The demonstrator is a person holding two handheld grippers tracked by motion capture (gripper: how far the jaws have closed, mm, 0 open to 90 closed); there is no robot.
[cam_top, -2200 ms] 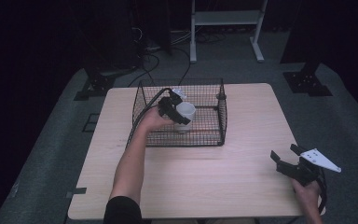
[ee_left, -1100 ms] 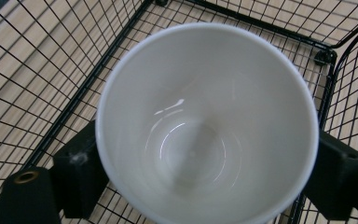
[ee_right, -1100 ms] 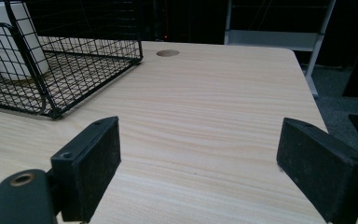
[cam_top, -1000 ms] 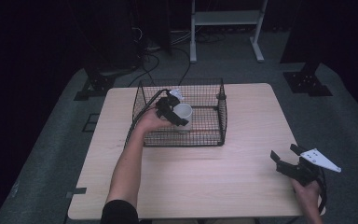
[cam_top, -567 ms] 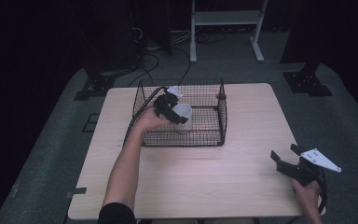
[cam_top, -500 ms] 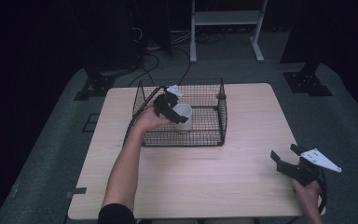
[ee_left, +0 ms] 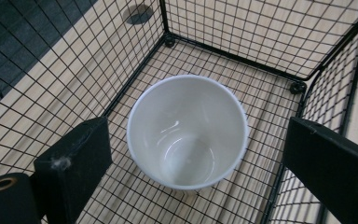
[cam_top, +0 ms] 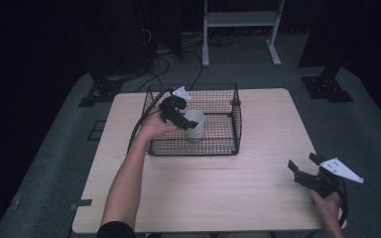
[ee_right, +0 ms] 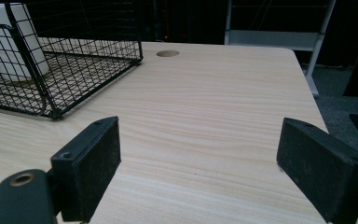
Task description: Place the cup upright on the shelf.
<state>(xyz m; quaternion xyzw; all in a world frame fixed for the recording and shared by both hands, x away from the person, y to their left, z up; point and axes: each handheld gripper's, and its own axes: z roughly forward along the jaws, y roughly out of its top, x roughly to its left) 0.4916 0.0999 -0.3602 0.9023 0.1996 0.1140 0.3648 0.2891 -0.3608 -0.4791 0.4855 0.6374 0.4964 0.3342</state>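
Observation:
A white cup (cam_top: 195,126) stands upright and empty on the floor of a black wire basket (cam_top: 193,150) at the table's back middle. My left gripper (cam_top: 182,119) hovers over the basket's left part, just left of the cup. In the left gripper view the cup (ee_left: 188,133) lies below and between the wide-apart jaws of the left gripper (ee_left: 198,140), which is open and touches nothing. My right gripper (cam_top: 302,163) rests low near the table's front right corner, open with nothing in it. In the right gripper view this gripper (ee_right: 200,140) faces bare wood.
The light wooden table (cam_top: 218,193) has free room in front of the basket and to its right. From the right gripper view the basket (ee_right: 51,65) and cup (ee_right: 9,51) sit at the far left. A white shelf frame (cam_top: 240,20) stands on the floor behind the table.
My left gripper has drawn slightly left and back from the cup. The cup stays in the basket. The right gripper has not moved.

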